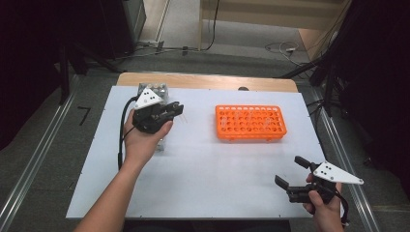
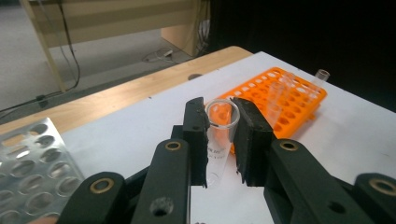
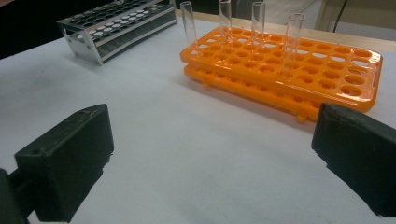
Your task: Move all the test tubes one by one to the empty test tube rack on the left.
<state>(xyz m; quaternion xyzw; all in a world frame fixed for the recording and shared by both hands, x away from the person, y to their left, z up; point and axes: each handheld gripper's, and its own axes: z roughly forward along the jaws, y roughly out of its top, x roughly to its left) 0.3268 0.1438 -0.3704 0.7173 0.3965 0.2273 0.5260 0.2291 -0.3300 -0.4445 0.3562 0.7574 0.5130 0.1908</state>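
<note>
Pinching a clear test tube [image 2: 219, 140] upright between its jaws, the left gripper [image 2: 222, 140] hovers near the orange rack [image 2: 299, 100].

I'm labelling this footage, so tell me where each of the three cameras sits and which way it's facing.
High view: above the person's side, facing forward and down on the table; forearms, left gripper, right gripper.
Left gripper view: rides the left gripper, looking past its held test tube toward the orange rack.
Right gripper view: low on the right gripper, open jaws, facing the rack.
Shared: orange rack, metal rack.
</note>
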